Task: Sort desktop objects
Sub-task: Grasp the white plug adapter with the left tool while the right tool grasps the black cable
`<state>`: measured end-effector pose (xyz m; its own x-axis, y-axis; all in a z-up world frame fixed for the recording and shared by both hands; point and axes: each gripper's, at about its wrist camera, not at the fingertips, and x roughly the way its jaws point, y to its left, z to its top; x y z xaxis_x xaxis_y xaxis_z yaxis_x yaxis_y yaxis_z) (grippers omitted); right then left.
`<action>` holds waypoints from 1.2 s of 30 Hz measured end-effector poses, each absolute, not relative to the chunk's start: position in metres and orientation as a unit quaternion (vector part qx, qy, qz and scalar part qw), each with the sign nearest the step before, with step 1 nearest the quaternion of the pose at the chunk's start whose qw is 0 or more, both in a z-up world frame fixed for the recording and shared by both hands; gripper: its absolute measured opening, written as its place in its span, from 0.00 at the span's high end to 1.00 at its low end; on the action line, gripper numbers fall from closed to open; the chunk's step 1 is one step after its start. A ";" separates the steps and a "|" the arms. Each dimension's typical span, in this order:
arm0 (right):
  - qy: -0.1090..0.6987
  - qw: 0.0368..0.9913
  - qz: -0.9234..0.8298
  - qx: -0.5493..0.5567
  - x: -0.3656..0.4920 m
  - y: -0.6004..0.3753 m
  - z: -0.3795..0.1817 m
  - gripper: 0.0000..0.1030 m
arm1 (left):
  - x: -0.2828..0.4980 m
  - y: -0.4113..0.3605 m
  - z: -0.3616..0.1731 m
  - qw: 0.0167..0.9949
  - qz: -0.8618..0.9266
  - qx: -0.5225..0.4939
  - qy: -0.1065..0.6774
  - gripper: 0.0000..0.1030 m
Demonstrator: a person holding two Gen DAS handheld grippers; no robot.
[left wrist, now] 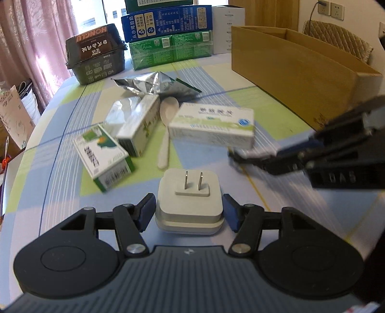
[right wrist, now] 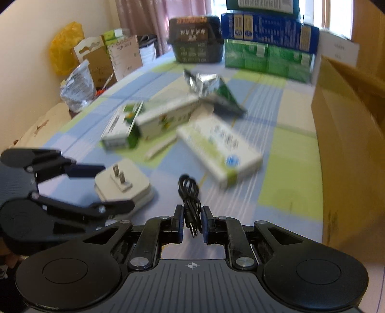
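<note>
At lower centre, the left hand-held gripper stands apart around the plug adapter to grasp it; the right hand-held gripper seems clamped on the black cable for lifting.

Pink curtains hang at the far left, before a bright window. A wall socket with a dark cord plugged in sits at the upper right, above a chair with a quilted tan backrest. Beyond the worktop's left edge stand paper bags. From the right wrist view, a yellow plastic bag leans against the cream wall, with a brown card hanger pack and a crumpled clear bag just beside it.
</note>
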<state>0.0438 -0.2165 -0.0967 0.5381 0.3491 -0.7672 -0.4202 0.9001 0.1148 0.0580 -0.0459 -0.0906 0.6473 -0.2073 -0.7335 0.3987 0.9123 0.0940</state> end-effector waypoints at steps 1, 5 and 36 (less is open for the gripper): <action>0.432 0.874 0.220 -0.044 0.038 -0.216 -0.099 0.88 | 0.053 -0.046 -0.091 0.899 -0.168 0.124 0.385 0.46; 0.425 0.874 0.224 -0.077 0.027 -0.209 -0.104 0.75 | 0.043 -0.042 -0.093 0.901 -0.164 0.118 0.384 0.47; 0.404 0.873 0.236 -0.140 0.039 -0.198 -0.122 0.71 | 0.056 -0.042 -0.108 0.903 -0.151 0.076 0.394 0.36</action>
